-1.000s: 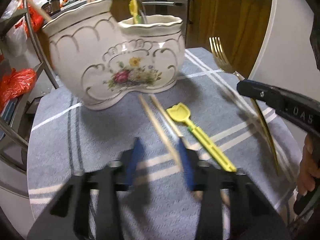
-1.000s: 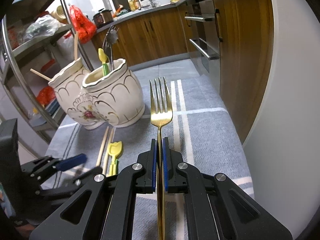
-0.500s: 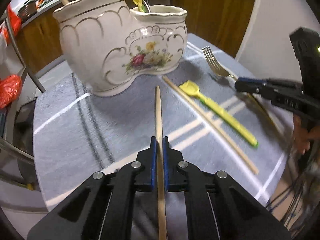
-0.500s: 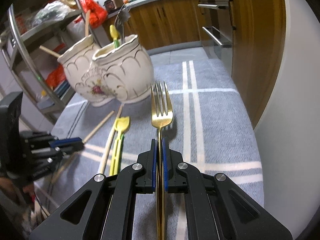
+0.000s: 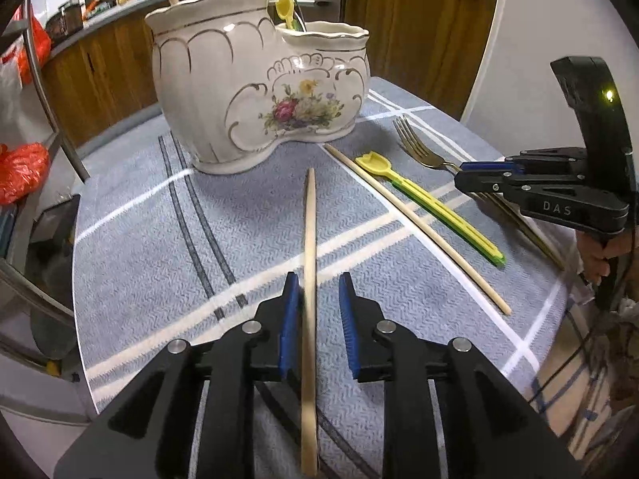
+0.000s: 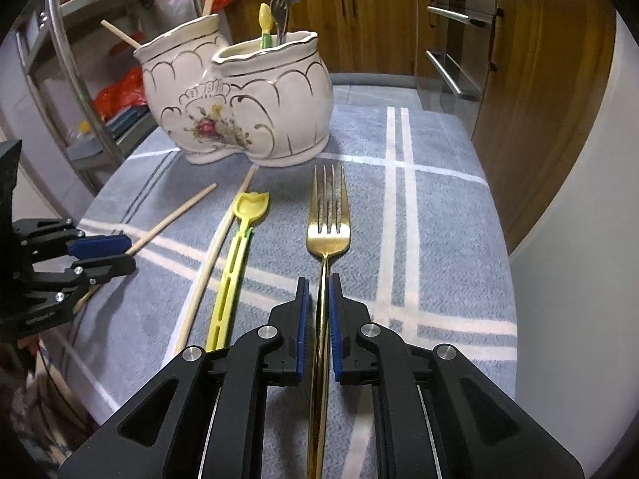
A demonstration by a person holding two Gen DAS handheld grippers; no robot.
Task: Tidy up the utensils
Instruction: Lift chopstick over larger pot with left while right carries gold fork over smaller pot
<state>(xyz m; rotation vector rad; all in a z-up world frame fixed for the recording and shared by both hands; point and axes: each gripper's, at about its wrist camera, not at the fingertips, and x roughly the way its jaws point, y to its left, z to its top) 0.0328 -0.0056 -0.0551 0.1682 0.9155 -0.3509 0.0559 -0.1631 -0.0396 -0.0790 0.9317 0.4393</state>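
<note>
Right now both grippers are letting go: the left gripper (image 5: pixel 315 311) has its jaws opening, with a chopstick (image 5: pixel 309 247) lying loose between the pads on the cloth (image 5: pixel 159 239), and the right gripper (image 6: pixel 318 311) has its jaws opening around the handle of the gold fork (image 6: pixel 327 223), with a thin gap showing on each side. Seemingly the step is a re-grip before loading the holder (image 6: pixel 239 95), which stands upright beyond. Next, each gripper must close firmly again, lift, and tip its utensil over a compartment; a second chopstick (image 5: pixel 415 223) and yellow pick (image 5: pixel 431 207) wait between them.
</note>
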